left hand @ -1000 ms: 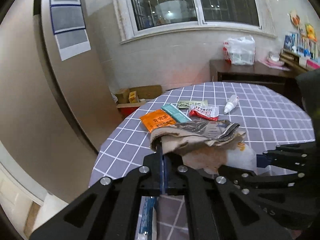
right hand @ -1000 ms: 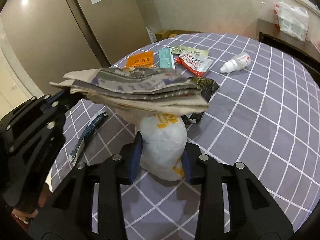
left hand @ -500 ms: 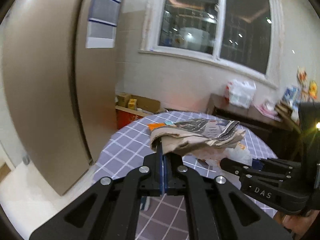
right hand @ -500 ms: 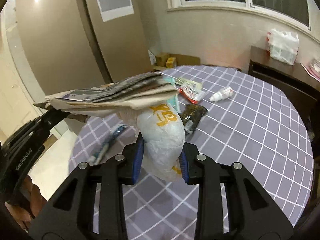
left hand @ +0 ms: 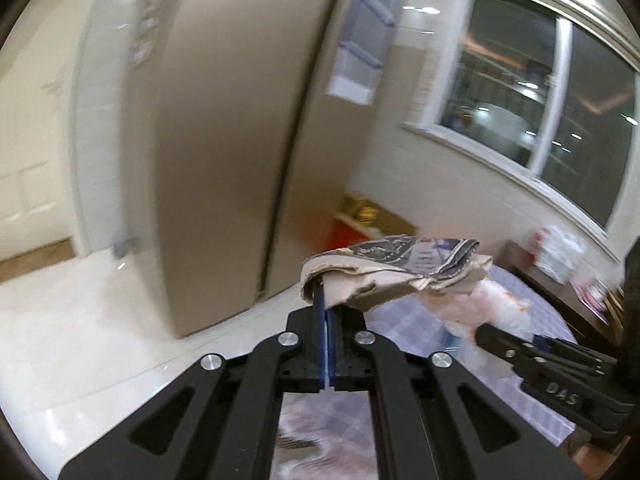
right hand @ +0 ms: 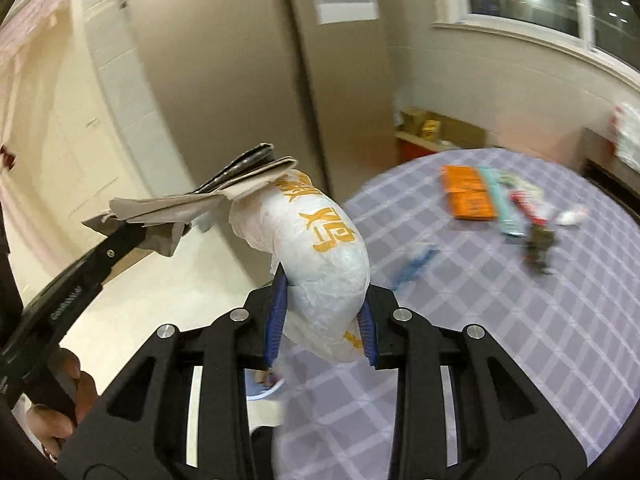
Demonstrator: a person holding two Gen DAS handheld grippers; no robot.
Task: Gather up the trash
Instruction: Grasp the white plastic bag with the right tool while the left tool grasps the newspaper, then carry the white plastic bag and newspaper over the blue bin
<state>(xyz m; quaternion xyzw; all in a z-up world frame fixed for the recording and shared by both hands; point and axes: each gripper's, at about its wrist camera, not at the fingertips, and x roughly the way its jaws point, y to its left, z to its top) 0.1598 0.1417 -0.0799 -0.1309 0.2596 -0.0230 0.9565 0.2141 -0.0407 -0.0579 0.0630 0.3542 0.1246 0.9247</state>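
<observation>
Crumpled grey-brown newspaper [left hand: 394, 270] was clamped at its folded edge between the blue pads of the left tool [left hand: 327, 344], whose jaws stood pressed together on it. The paper was held in the air, off the worktop edge and over the pale tiled floor [left hand: 100, 320]. A tall beige cabinet [left hand: 224, 120] stood behind it.

In the right wrist view the same newspaper [right hand: 208, 200] lay tilted upward, its far end resting against the top of a white plastic bag [right hand: 320, 256] printed with orange characters. The right tool [right hand: 322, 328] gripped that bulging bag, blue pads [right hand: 276, 320] squeezed against both its sides, and held it above the near edge of the worktop [right hand: 540, 340].

Further right, on the lilac checked cloth, lay an orange packet [right hand: 468, 196], a teal wrapper [right hand: 506, 208], a red-and-white sachet [right hand: 534, 208], a dark wrapper [right hand: 540, 246] and a small white bottle [right hand: 572, 216], all blurred. A blue wrapper [right hand: 416, 266] lay nearer the bag.
</observation>
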